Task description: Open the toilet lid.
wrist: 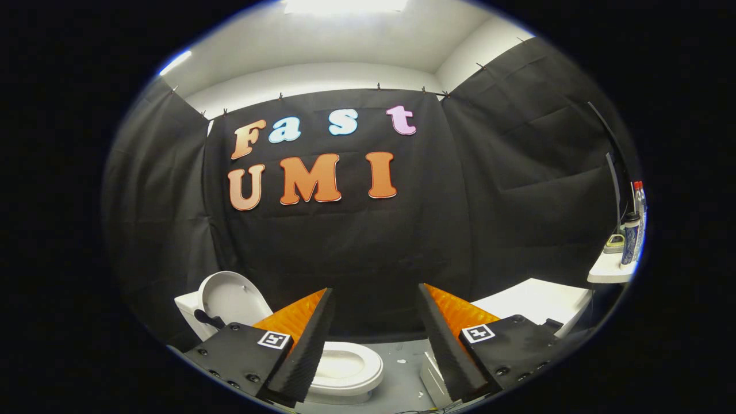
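Claw (376,339) spread wide, holding nothing; white plastic oval toilet lid (233,298) already raised, leaning back on white cistern (187,313), far left beyond left finger; white toilet seat ring (351,368) down, low between fingers; lid likely light, stiff, smooth and slippery, hinged at rear; best hold at free top rim; long axis near upright, inner face turned toward bowl.

White toilet lid (230,299) raised upright against the tank; bowl (345,368) open.
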`<control>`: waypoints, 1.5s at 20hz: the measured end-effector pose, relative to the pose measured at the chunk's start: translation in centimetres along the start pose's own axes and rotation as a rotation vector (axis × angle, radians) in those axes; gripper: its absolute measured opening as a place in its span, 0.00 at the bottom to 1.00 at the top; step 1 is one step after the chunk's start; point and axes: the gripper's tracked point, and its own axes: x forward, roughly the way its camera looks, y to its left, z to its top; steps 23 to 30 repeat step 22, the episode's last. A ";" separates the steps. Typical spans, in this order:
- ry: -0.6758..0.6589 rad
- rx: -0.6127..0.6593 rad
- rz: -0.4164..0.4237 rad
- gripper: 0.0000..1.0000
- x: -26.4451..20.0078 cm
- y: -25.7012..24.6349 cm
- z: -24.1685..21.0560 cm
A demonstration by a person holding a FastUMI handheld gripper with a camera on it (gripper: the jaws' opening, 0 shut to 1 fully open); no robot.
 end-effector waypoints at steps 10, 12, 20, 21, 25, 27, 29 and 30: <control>0.006 0.002 0.001 0.93 0.0 0.1 -0.2; 0.007 0.003 0.001 0.93 -0.1 0.1 -0.1; 0.003 0.000 -0.002 0.93 -0.1 0.1 0.0; 0.004 0.001 -0.002 0.93 -0.2 0.1 0.1; 0.005 0.001 -0.002 0.93 -0.2 0.1 0.1; 0.005 0.001 -0.002 0.93 -0.2 0.1 0.1; 0.005 0.001 -0.002 0.93 -0.2 0.1 0.1; 0.005 0.001 -0.002 0.93 -0.2 0.1 0.1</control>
